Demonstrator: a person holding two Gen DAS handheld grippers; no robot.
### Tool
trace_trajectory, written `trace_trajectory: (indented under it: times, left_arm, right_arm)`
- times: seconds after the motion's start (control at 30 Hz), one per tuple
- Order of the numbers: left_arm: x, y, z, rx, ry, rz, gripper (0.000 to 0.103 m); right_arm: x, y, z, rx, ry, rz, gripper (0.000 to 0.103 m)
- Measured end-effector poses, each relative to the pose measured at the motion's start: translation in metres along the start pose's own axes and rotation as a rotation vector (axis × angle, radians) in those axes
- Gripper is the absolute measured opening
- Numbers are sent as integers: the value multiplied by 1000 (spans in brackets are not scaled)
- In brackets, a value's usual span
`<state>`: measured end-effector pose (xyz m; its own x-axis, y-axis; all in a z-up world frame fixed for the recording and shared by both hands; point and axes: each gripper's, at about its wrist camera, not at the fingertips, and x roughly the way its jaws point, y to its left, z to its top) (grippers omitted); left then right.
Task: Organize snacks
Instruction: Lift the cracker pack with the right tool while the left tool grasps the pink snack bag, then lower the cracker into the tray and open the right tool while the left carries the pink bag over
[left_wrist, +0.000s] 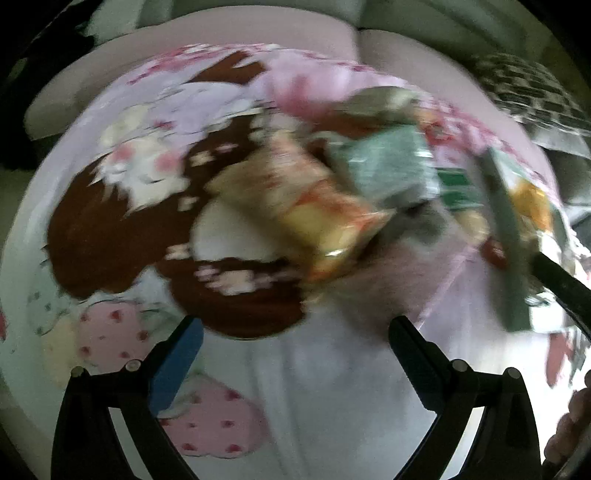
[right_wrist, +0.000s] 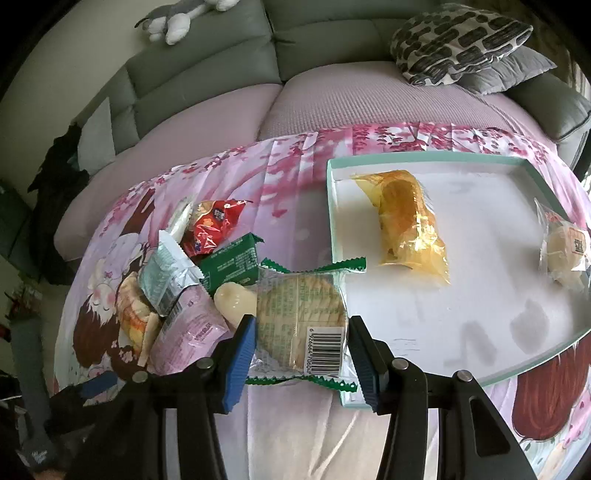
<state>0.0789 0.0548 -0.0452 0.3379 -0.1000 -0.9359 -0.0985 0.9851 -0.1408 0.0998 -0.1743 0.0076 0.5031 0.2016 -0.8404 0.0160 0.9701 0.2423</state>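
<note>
Right gripper (right_wrist: 301, 352) clamped on a cracker pack (right_wrist: 301, 325)

Round ridged crackers in crinkly clear plastic between its fingers; left gripper (left_wrist: 295, 332) spread wide, holding nothing, view blurry.

Grey-green sofa (right_wrist: 207, 70) across the back, w/ pink seat cover (right_wrist: 332, 99) on the cushions. Grey/white plush toy (right_wrist: 177, 18) on top of the backrest, upper left. Patterned pillow (right_wrist: 458, 40) at right, lying on a plain grey pillow (right_wrist: 517, 70). Cartoon-print pink cloth (right_wrist: 295, 177) spread in front; left view blurred. Dark clothing (right_wrist: 55, 173) heaped far left.
</note>
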Motion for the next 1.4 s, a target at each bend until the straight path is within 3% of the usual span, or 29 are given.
trace_trajectory:
  times: [0.1, 0.37, 0.53, 0.63, 0.73, 0.83, 1.2, 1.4]
  left_arm:
    - [-1, -17, 0, 51, -3, -59, 100]
    - [-17, -52, 15, 169, -112, -41, 100]
    - [-18, -74, 22, 257, -147, -42, 79]
    - [-24, -76, 19, 311, -167, -48, 77]
    - [-18, -78, 21, 317, -149, -91, 74]
    - [-4, -77, 22, 313, -106, -65, 60]
    - [23, -74, 24, 286, -54, -34, 59]
    - [25, -72, 23, 265, -53, -35, 52]
  right_arm:
    - [-1, -2, 0, 7, -2, -2, 53]
    - [-5, -14, 3, 41, -9, -15, 53]
    - [-7, -22, 4, 61, -13, -17, 53]
    - [-7, -23, 5, 67, -9, -8, 53]
    - [-6, -25, 5, 73, -7, -1, 53]
    - [-6, -28, 5, 83, -3, 2, 53]
    - [-4, -30, 4, 96, 4, 9, 53]
    - [-3, -31, 4, 98, 9, 7, 53]
